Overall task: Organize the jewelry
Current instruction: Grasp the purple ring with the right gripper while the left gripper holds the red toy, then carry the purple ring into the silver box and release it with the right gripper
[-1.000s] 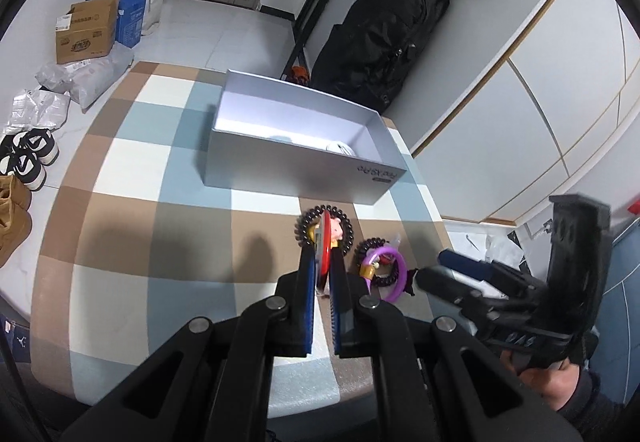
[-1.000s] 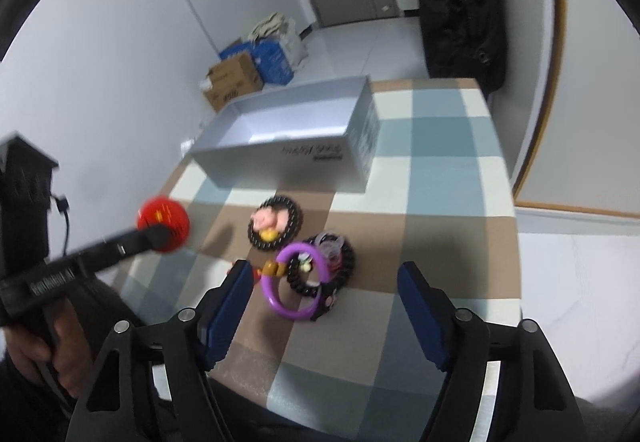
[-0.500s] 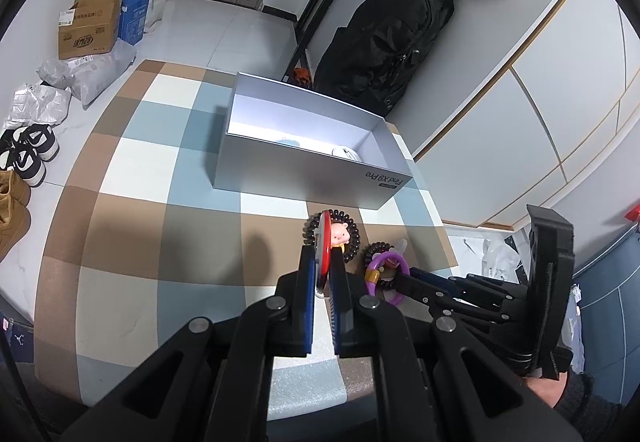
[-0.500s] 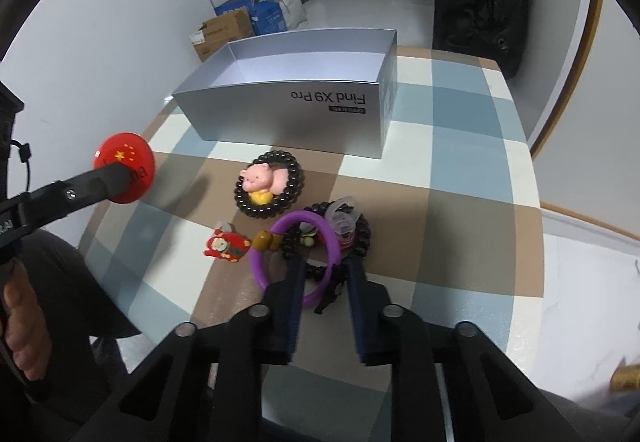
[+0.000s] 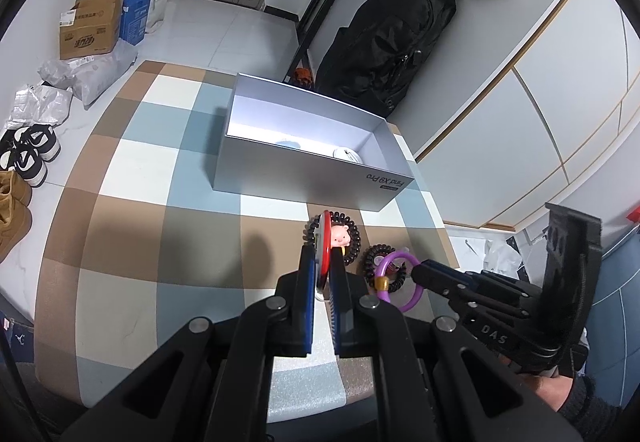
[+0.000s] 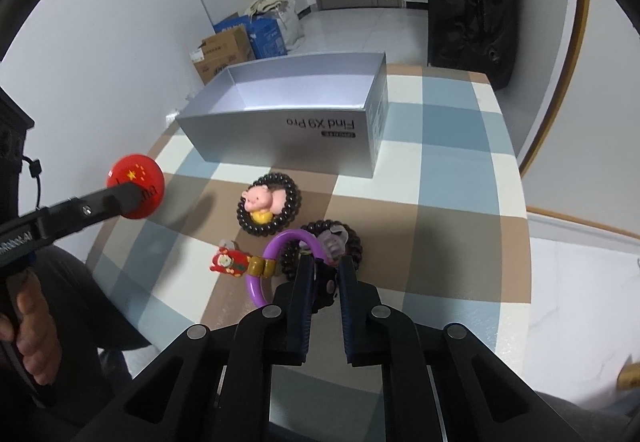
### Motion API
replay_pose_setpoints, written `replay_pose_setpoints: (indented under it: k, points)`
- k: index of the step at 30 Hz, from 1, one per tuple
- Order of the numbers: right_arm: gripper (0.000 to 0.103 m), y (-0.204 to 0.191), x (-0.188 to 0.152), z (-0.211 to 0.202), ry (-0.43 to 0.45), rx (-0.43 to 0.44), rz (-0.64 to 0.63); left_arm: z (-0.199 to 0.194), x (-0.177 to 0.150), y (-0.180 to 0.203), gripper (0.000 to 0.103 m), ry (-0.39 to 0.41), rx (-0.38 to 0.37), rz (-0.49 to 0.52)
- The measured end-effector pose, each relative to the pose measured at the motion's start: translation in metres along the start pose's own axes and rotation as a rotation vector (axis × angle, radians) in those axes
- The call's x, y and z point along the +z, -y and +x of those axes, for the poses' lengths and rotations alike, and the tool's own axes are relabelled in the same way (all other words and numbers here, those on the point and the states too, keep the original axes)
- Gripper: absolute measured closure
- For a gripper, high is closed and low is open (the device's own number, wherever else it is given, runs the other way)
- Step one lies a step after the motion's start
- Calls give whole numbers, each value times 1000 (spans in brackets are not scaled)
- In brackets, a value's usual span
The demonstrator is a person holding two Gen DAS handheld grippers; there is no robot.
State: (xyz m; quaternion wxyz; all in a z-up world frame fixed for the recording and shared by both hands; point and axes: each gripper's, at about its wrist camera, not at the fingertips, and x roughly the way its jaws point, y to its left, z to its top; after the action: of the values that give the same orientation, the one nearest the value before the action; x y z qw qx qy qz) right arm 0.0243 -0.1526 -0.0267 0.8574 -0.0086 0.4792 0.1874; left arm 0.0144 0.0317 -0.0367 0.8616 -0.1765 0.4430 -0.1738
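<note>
My left gripper [image 5: 322,254] is shut on a round red badge [image 5: 326,238], held edge-on above the checked tablecloth; the right wrist view shows its flag face [image 6: 136,185]. My right gripper [image 6: 324,266] is shut on a purple ring bracelet [image 6: 280,246] lying over a dark bead bracelet [image 6: 352,246]; the ring also shows in the left wrist view [image 5: 394,282]. A dark bead bracelet with a pink pig [image 6: 268,203] lies in front of the open silver box [image 6: 296,121]. A small red charm [image 6: 228,262] hangs on the ring.
The silver box [image 5: 304,169] holds two small pale items at its far side. The table's checked cloth [image 5: 140,234] ends at a rounded front edge. Cartons, bags and shoes lie on the floor to the left; a black bag stands behind the table.
My right gripper has gone from wide open above the purple ring to shut on it. My left gripper has kept the red badge and drifted slightly forward toward the box.
</note>
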Motion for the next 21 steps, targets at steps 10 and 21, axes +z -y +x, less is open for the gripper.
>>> replay_pose_setpoints:
  k: [10,21]
  points:
    - [92,2,8,-16,75,76,42,0,5,1,101,18,8,-6]
    - [92,4,52,-31,139,156,82,5,40,8,101,48,6,17]
